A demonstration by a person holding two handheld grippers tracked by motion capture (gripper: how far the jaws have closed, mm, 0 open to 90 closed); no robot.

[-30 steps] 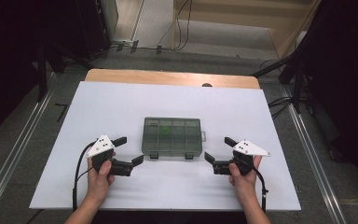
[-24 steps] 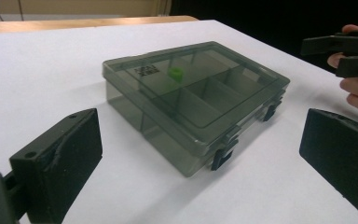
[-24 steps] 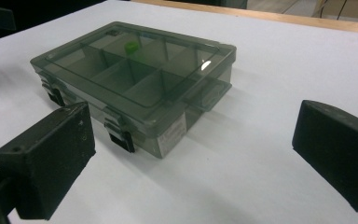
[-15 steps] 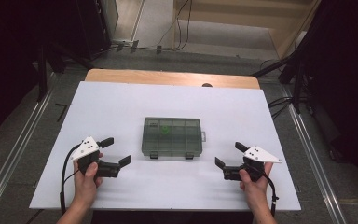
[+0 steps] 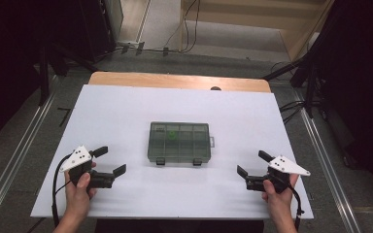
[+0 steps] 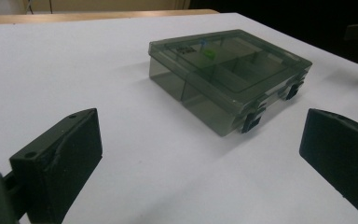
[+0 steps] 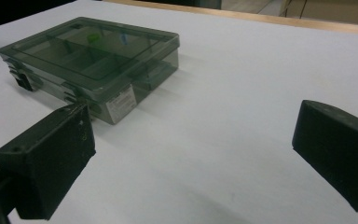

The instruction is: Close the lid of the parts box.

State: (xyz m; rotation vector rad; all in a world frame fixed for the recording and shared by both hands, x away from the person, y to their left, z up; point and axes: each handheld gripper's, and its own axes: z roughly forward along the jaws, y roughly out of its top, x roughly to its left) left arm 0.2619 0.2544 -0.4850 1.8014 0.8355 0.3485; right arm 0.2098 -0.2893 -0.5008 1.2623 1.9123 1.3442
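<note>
A smoky transparent compartment box [image 5: 179,142] lies shut at the middle of the white table [image 5: 126,111], its two latches facing the person. A small green piece [image 5: 172,135] shows through the lid. My left gripper [image 5: 109,160] rests near the front left, open, nothing between its jaws. My right gripper [image 5: 253,163] rests near the front right, also open and empty. In the left gripper view the box [image 6: 223,74] sits ahead and right of the gripper [image 6: 200,154]. In the right gripper view the box [image 7: 91,60] sits ahead and left of the gripper [image 7: 193,154], a white label [image 7: 121,101] on its side.
The white sheet covers a wooden table whose far edge [image 5: 175,80] shows bare. Dark floor, metal rails [image 5: 9,160] and stand legs surround the table. Cables trail from both grippers off the front edge.
Both hands have drawn their grippers outward and back toward the front edge, away from the box. The jaws stay open; the box has not moved.
</note>
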